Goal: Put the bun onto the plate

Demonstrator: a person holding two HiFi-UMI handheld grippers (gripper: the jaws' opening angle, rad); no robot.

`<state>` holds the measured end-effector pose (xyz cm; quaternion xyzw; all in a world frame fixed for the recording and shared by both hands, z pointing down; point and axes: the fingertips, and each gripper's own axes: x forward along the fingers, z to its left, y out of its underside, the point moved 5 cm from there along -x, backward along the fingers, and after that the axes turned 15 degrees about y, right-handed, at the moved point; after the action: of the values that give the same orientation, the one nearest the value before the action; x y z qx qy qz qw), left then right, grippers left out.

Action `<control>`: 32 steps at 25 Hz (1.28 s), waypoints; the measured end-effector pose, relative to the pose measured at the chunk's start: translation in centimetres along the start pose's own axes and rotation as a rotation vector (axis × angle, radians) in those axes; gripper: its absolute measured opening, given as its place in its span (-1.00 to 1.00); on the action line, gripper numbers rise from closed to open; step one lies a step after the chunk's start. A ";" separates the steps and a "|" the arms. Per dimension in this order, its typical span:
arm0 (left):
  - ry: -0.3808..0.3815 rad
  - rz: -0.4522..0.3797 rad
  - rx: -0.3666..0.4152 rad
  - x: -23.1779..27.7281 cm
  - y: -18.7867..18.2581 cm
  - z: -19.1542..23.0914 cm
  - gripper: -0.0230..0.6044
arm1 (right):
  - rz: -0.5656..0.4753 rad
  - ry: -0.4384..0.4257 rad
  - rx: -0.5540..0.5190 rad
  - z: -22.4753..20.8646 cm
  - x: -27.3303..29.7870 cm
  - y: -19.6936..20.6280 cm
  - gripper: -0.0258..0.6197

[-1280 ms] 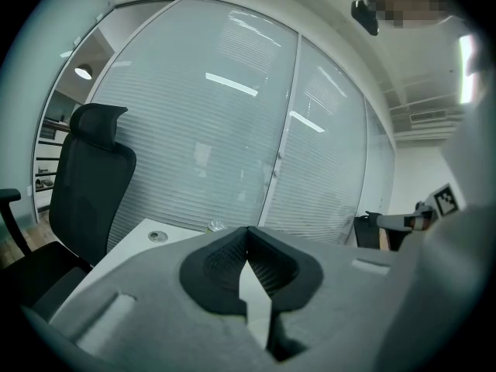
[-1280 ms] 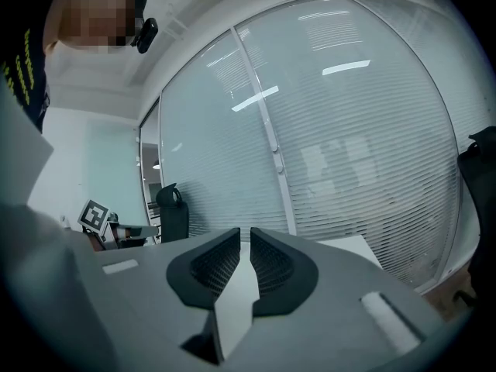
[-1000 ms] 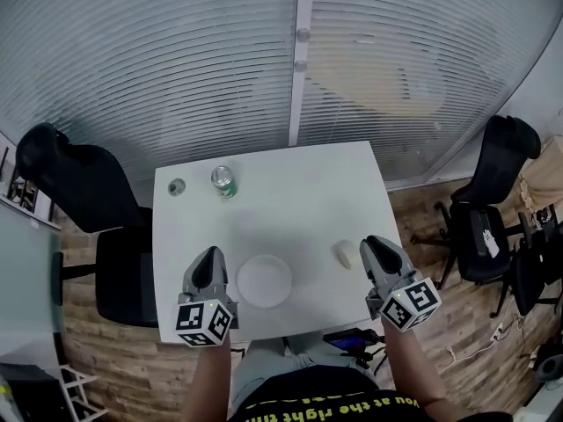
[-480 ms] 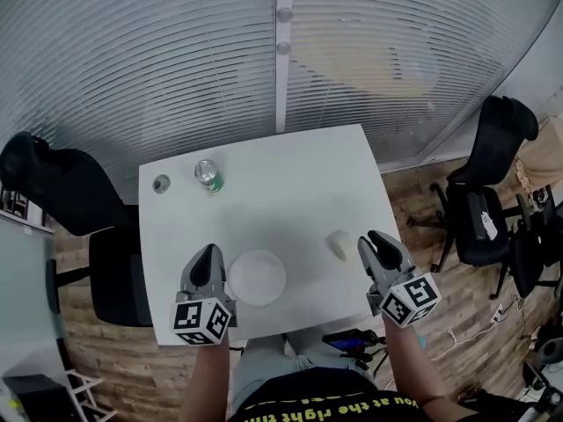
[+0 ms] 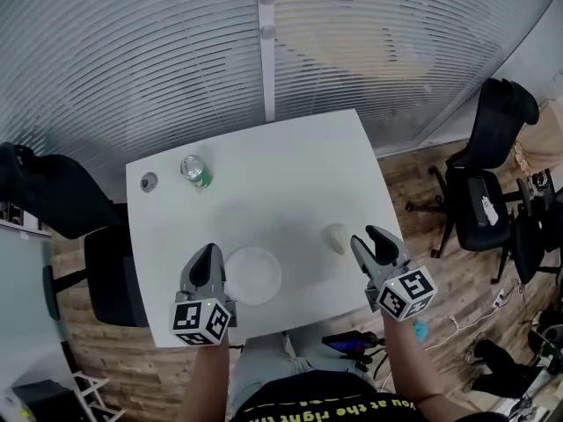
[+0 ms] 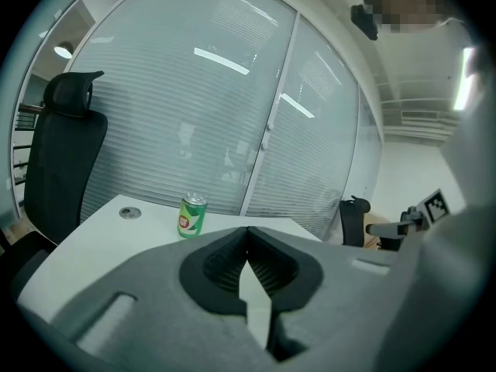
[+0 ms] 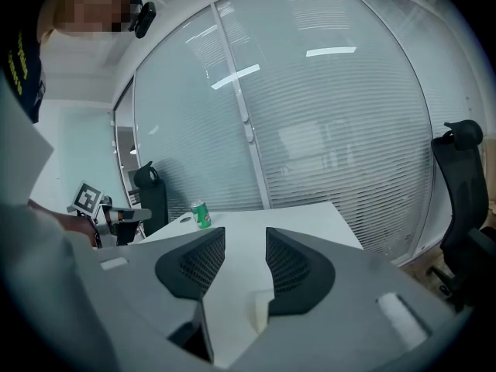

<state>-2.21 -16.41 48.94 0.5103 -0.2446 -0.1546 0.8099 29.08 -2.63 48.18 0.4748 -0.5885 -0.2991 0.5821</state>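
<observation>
Bun (image 5: 335, 237) on white table (image 5: 281, 174), right of plate (image 5: 252, 275), apart from it, right gripper (image 5: 368, 238) just beside bun, jaws just been opening, partly apart, nothing clamped, left gripper (image 5: 209, 257) beside plate's left edge, jaws closed together, empty, green can (image 5: 194, 170) far left.

A white tabletop (image 5: 290, 174) fronts a blind-covered glass wall (image 5: 158, 51) at twelve o'clock, with black office chairs (image 5: 488, 161) at three and nine on a wood floor (image 5: 440, 266).

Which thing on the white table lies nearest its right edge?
The pale bun; the plate, the green can and the small grey disc all lie further left.
</observation>
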 end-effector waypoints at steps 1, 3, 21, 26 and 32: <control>0.003 0.006 -0.001 0.1 0.2 0.0 -0.93 | 0.012 0.000 -0.002 0.0 0.2 0.4 -0.37; 0.009 0.016 -0.002 0.3 0.5 0.0 -0.93 | 0.035 0.004 -0.008 -0.1 0.7 1.2 -0.34; 0.005 0.071 -0.008 0.1 2.1 1.5 -0.93 | 0.243 0.025 -0.093 -1.6 5.5 8.5 -0.03; 0.004 0.076 -0.006 -0.2 2.3 1.6 -0.92 | 0.285 0.041 -0.134 -1.6 6.4 10.0 0.10; 0.000 0.084 -0.012 -0.8 2.8 1.8 -0.92 | 0.315 0.044 -0.168 -1.2 7.1 11.4 0.15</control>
<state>-3.87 -16.18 51.90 0.4946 -0.2650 -0.1218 0.8187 28.78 -4.60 61.48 0.3329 -0.6157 -0.2415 0.6721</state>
